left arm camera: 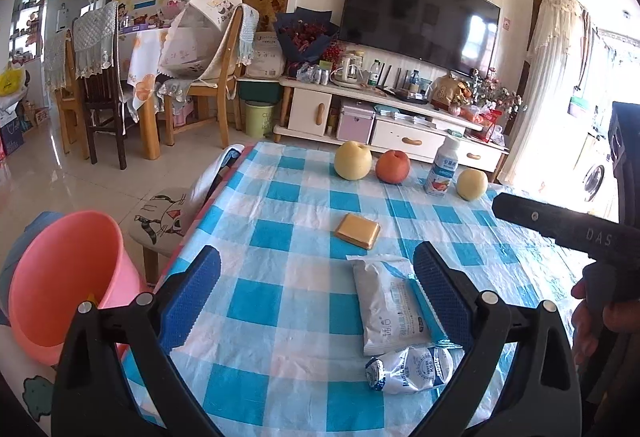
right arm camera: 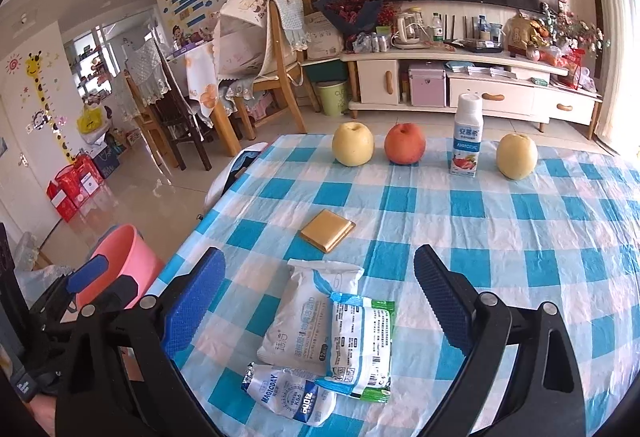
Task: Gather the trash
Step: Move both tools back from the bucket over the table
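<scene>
Both claws, left claw (left arm camera: 316,301) and right claw (right arm camera: 320,301), gape empty; only the right view shows the green-edged wrapper (right arm camera: 362,345).

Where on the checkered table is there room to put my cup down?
The right side of the table is bare, from the pale fruit toward the near edge. There is also a bare strip between the gold packet and the row of fruit with the yogurt bottle. The near middle is crowded with wrappers.
</scene>
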A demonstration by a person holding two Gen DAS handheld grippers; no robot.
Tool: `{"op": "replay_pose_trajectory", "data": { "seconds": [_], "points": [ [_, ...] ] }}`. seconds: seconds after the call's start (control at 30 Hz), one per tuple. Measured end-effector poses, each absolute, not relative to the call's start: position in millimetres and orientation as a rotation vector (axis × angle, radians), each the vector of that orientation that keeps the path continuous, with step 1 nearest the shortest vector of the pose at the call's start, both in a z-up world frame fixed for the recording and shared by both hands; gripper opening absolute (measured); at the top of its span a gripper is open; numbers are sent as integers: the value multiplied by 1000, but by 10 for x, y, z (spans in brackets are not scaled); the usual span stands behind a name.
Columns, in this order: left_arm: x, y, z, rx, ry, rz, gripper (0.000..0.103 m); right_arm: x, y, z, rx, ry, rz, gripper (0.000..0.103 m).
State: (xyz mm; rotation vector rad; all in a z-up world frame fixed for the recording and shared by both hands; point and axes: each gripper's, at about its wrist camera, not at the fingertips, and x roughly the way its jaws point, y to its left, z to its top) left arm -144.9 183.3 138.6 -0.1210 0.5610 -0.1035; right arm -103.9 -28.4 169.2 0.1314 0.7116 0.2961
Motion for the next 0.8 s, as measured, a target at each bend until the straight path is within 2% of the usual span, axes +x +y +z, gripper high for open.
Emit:
{"op": "replay_pose_trajectory", "data": {
  "seconds": [0.37, 0.8],
  "points": [
    [-1467, 1363, 1246, -32, 610, -180, 98, -1017, -787, 1703, 229, 720, 226, 94],
    [-1585, 785, 704, 108, 751, -277, 98, -1047, -1105, 1608, 283, 761, 214, 94]
  ]
}}
